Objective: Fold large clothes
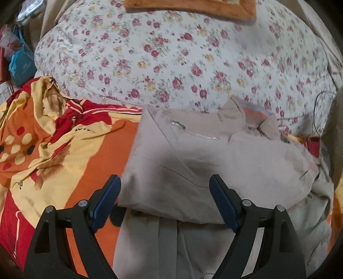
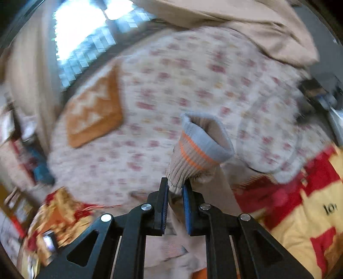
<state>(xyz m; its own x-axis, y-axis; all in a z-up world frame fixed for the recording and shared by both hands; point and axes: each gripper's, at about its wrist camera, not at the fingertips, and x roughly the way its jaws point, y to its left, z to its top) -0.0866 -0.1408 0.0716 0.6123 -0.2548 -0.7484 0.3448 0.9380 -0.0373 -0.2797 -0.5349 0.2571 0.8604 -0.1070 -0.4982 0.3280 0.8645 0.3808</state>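
A beige jacket [image 1: 193, 163] with a zip pocket lies partly folded on an orange, red and yellow bedsheet [image 1: 64, 154]. Its ribbed cuff with grey and orange stripes shows at the far right of the jacket [image 1: 255, 117]. My left gripper [image 1: 165, 193] is open, its blue pads either side of the jacket's near folded edge, holding nothing. My right gripper [image 2: 175, 188] is shut on the jacket's sleeve just below the ribbed cuff [image 2: 199, 146] and holds it up above the bed. The right view is blurred by motion.
A white floral duvet [image 1: 182, 60] is heaped behind the jacket, with an orange patterned blanket [image 1: 193, 8] on it. Bags and clutter [image 1: 17, 53] stand at the far left. A beige curtain [image 2: 246, 28] and a bright window [image 2: 85, 32] are beyond the bed.
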